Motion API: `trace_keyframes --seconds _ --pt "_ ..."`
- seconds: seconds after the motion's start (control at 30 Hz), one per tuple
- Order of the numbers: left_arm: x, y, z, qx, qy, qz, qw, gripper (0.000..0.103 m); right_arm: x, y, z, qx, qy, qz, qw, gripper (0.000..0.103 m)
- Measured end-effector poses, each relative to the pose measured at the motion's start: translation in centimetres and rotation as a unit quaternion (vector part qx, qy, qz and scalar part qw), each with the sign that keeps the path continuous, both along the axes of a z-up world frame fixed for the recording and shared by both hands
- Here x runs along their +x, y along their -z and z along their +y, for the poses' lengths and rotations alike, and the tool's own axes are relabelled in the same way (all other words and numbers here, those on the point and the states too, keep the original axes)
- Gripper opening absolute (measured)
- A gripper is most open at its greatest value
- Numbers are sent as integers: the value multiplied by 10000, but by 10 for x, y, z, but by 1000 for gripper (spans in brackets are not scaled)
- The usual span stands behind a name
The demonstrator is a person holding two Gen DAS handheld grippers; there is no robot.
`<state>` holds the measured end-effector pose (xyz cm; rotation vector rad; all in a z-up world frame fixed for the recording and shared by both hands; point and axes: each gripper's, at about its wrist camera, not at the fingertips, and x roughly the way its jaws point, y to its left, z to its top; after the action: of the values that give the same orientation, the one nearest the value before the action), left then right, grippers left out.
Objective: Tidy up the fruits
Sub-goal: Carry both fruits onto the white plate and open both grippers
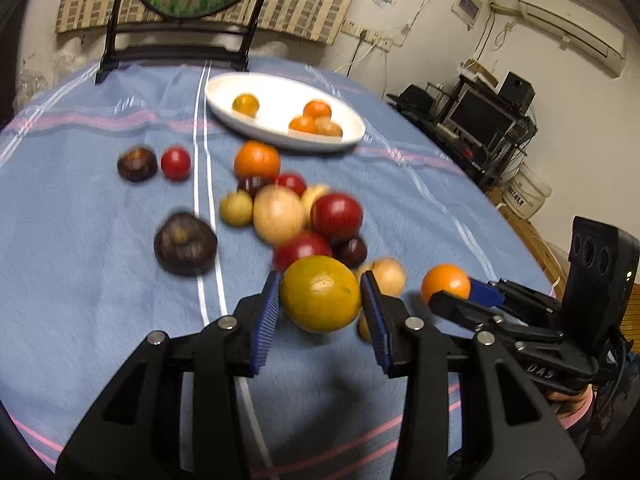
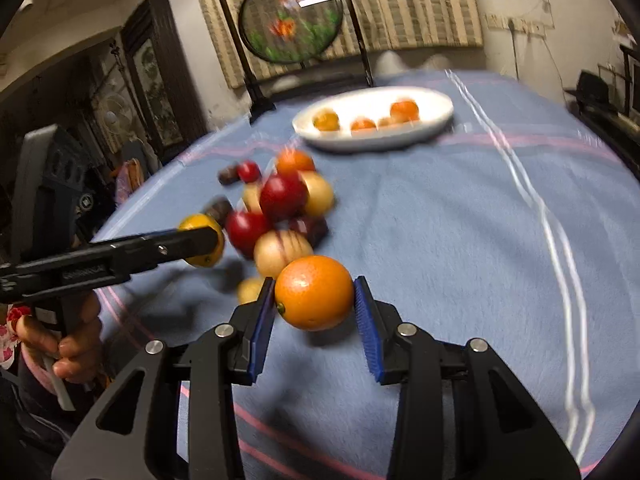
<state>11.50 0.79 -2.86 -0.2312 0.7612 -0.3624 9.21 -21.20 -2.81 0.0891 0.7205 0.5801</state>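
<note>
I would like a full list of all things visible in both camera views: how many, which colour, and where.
yellow-green orange: 1, yellowish, held in the left gripper, off the cloth
bright orange: 1, orange, held in the right gripper
white oval dish: 1, far side of the table, holds four small orange-toned fruits
fruit pile: red, tan, dark and one orange fruit, exact count unclear from blur, mid-table
separate fruits: two dark and one red, left of the pile
tablecloth: 1, blue with white and pink stripes
round framed picture: 1, dark stand, behind the table
left gripper: 1, black, blue pads
right gripper: 1, black, blue pads
hand: 1, on the left gripper's handle
</note>
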Motion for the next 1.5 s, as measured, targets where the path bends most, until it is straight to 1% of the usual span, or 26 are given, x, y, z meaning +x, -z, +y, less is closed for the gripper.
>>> trace_keyframes --seconds 0.1,0.17,0.2,0.27,0.3,0.37,0.4,0.47,0.57,0.63,0.73,0.8,0.9,1.07,1.33,1.37,1.4,1.47,1.5 --pt "19 -23 4 68 -37 -222 9997 41 14 -34 1 2 108 -571 9983 40" --pt "39 -36 3 169 -101 -353 9992 41 28 -48 1 -11 237 -814 9964 40" --pt "51 -41 2 242 -123 -397 9988 41 43 -57 1 9 348 -920 9952 40" --pt "76 -49 -2 349 -111 -403 9985 41 68 -68 2 51 498 -1033 9934 40" --pt "96 -53 -5 378 -106 -387 9985 41 81 -71 5 33 560 -1066 9927 40" --pt "127 -57 -11 459 -139 -347 9982 41 116 -73 11 -95 765 -1110 9908 40" --pt "140 -57 -13 488 -156 -307 9982 41 127 -73 12 -127 818 -1083 9907 40" --pt "177 -55 -18 480 -213 -126 9985 41 160 -66 15 -161 956 -924 9910 40" --pt "217 -49 -27 612 -309 70 9976 42 205 -51 19 -161 980 -534 9936 40" --pt "235 -42 -33 817 -347 145 9959 42 228 -39 20 -60 1025 -274 9943 39" --pt "257 -30 -38 909 -351 388 9945 42 247 -25 21 -62 1091 -11 9940 39" --pt "269 -21 -42 977 -344 544 9931 42 253 -18 21 -151 1161 108 9931 39" --pt "279 -13 -45 1026 -320 662 9920 42 260 -10 19 -104 1207 292 9922 39" --pt "293 2 -47 1060 -352 876 9899 42 270 -2 17 -143 1244 413 9913 39" --pt "294 6 -49 1086 -376 949 9888 43 275 4 18 -238 1229 493 9909 41" --pt "293 6 -49 1075 -397 944 9889 46 275 4 18 -221 1213 481 9912 41" --pt "291 4 -47 1063 -445 907 9892 55 276 4 18 -214 1218 490 9911 41" --pt "283 -8 -40 1004 -613 688 9907 67 273 -1 14 -85 1225 453 9914 43" --pt "278 -13 -37 968 -659 619 9912 68 269 -5 12 -22 1237 370 9916 44"
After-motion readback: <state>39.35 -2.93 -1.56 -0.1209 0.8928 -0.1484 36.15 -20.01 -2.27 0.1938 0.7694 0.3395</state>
